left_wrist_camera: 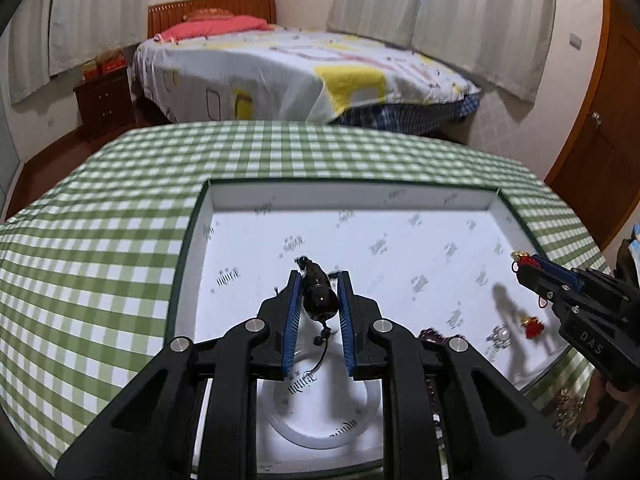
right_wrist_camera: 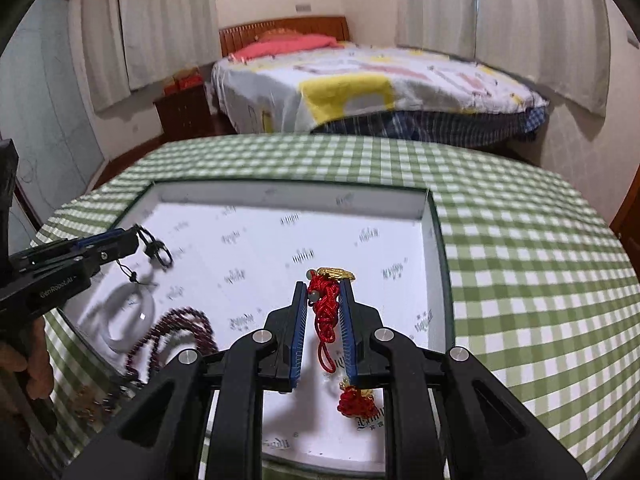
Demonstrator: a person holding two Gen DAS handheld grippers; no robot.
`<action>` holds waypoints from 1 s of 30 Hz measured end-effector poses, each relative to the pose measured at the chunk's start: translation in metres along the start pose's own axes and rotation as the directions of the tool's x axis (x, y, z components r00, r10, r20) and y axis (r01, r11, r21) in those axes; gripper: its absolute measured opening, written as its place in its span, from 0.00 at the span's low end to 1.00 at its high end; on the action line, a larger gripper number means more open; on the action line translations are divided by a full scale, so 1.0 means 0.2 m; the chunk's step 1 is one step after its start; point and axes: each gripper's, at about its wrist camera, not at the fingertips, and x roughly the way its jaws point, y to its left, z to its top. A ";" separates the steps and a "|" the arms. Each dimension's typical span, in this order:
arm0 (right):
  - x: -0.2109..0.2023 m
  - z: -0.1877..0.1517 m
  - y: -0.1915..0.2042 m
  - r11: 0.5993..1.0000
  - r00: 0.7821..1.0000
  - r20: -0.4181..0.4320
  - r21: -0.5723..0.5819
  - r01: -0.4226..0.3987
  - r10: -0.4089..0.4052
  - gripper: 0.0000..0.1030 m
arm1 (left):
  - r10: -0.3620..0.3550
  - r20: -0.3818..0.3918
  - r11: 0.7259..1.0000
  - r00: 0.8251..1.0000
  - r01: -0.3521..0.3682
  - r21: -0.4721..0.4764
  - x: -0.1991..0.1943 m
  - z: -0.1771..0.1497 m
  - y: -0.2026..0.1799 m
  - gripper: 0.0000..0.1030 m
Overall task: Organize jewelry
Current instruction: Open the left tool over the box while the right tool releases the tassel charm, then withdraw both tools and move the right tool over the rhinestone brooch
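Bedroom, checked-cloth table (left_wrist_camera: 100, 240), white tray (left_wrist_camera: 400, 200) beneath both tongs: left gripper (left_wrist_camera: 319, 280) clenched on dark pendant (left_wrist_camera: 318, 292), right gripper (right_wrist_camera: 323, 292) clenched on red knotted charm (right_wrist_camera: 325, 304); placing step, next lower and release inside.

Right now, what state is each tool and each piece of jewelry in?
Left tool: shut on the dark pendant, held above the tray.
Right tool: shut on the red knotted charm, tassel hanging below.
White bangle: lying flat in the tray.
Dark bead strand: lying loose in the tray.
Pearl brooch: lying in the tray.
White tray: open, on the checked cloth.
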 end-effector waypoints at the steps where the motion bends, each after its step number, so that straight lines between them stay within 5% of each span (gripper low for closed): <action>1: 0.02 -0.01 0.00 1.000 1.000 -0.016 0.002 -0.001 0.001 0.16 | 0.000 -0.010 1.000 1.000 0.000 -0.001 0.01 -0.01 0.01 0.18; 8: 0.07 -0.03 -0.01 1.000 0.998 -0.056 0.015 0.001 -0.001 0.18 | -0.004 -0.041 1.000 0.999 0.003 -0.020 0.05 -0.03 0.04 0.18; 13: 0.07 -0.05 -0.02 1.000 0.998 -0.056 0.023 0.006 -0.005 0.27 | -0.002 -0.043 1.000 0.999 0.001 -0.028 0.04 -0.05 0.04 0.39; 18: 0.01 -0.02 -0.02 0.999 1.000 -0.026 0.035 0.008 -0.007 0.37 | -0.004 -0.033 0.999 0.999 0.003 -0.038 0.00 -0.06 0.04 0.50; 30: -0.28 -0.03 0.03 0.999 0.998 0.056 0.040 -0.007 0.005 0.37 | -0.008 0.060 0.999 0.998 0.010 -0.036 -0.29 -0.09 0.01 0.56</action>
